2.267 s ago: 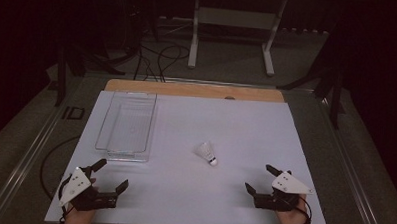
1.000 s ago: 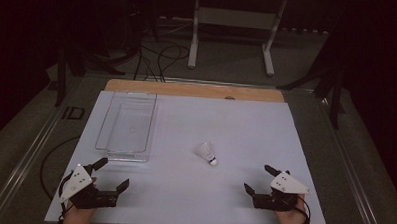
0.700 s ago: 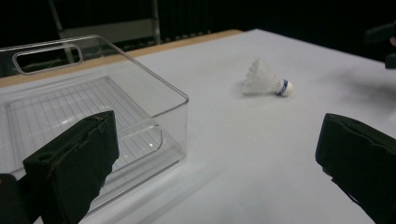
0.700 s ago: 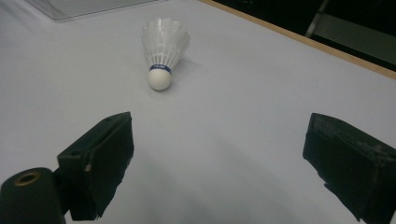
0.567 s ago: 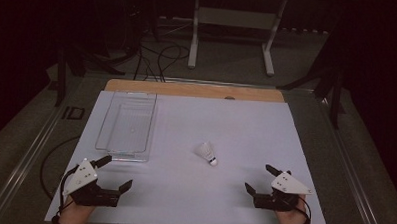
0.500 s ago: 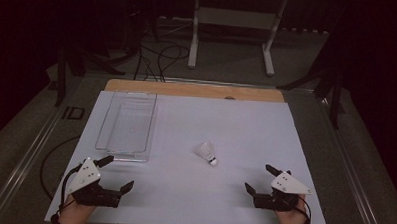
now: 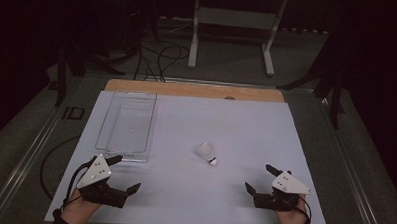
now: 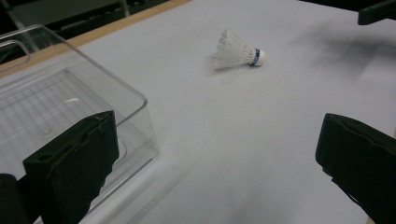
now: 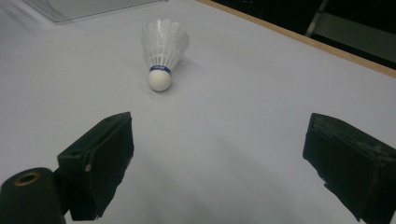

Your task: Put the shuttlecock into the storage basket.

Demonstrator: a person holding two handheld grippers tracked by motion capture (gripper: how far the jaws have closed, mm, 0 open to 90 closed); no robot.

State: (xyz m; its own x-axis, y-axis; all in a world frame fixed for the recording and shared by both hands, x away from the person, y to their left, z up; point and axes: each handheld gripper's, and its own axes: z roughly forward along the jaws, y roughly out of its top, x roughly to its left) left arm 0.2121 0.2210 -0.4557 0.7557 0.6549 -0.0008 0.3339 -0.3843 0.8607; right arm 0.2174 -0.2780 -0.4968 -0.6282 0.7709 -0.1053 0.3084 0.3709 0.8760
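Observation:
A white shuttlecock (image 7: 205,152) with a blue band lies on its side near the middle of the white table (image 7: 236,123). To its left stands a clear plastic tray (image 7: 127,124), nothing in it. My left gripper (image 7: 125,173) is open at the front left, just short of the tray's near end. Between its jaws, the left gripper view has the tray corner (image 8: 70,93) close on the left and the shuttlecock (image 8: 236,50) farther off. My right gripper (image 7: 258,177) is open at the front right. The shuttlecock (image 9: 163,46) lies ahead of it, cork end toward it.
A wooden strip (image 7: 197,89) runs along the table's far edge. Beyond it stand a metal frame (image 7: 234,23) and cables on a dark floor. The other gripper's jaw (image 8: 378,10) shows at the top right of the left gripper view.
My left gripper has moved forward and a little right, closer to the tray's near end. The right gripper and the shuttlecock have stayed put.

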